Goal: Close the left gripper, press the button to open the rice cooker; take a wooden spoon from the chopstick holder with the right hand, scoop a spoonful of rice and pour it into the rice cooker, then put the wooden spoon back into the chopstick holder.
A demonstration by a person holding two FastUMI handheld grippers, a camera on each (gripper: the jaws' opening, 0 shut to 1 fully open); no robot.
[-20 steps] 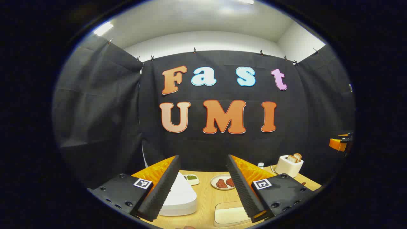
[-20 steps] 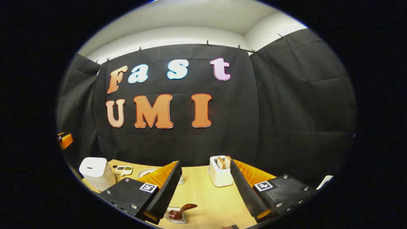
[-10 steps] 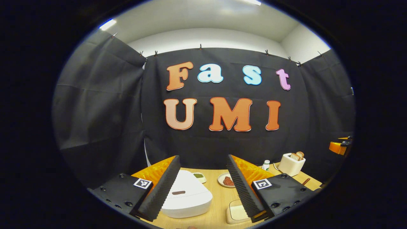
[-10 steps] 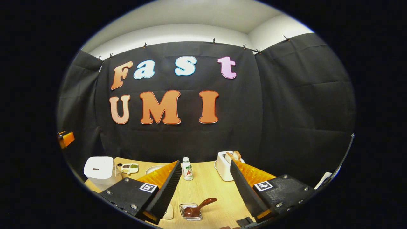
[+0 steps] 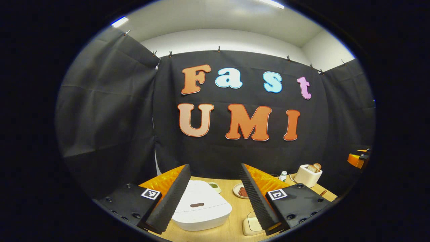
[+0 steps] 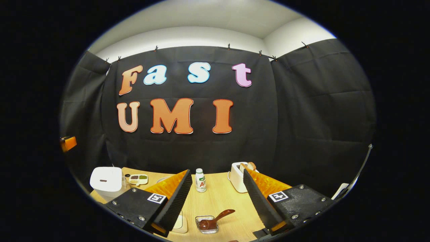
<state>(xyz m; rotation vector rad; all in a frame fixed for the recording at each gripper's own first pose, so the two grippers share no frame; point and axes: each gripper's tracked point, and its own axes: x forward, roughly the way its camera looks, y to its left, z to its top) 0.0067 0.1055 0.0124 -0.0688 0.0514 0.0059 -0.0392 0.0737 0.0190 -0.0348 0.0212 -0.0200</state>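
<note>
The white rice cooker [image 5: 201, 208] sits lid shut on the wooden table, with a dark button [image 5: 196, 204] on its top. My left gripper [image 5: 214, 165] hangs open above and in front of it, and its left finger [image 5: 169, 201] overlaps the cooker's left side. The right gripper view has the cooker [image 6: 105, 179] at the far left. A brown wooden spoon [image 6: 216, 218] rests with its bowl in a small clear holder [image 6: 206, 224], handle slanting up to the right. My right gripper [image 6: 217, 171] is open above it, holding nothing.
A cream rectangular dish [image 5: 249, 224] lies right of the cooker. Farther back are a plate of meat [image 5: 242, 191], a small bottle [image 6: 200, 180], a white toaster with bread [image 6: 238, 176] and a seasoning dish [image 6: 137, 179]. An orange gripper part [image 5: 357, 158] shows at the edge.
Both grippers have drawn back from the table, still open. The rice cooker, the spoon and its holder now sit farther off, and more of each shows between the fingers.
</note>
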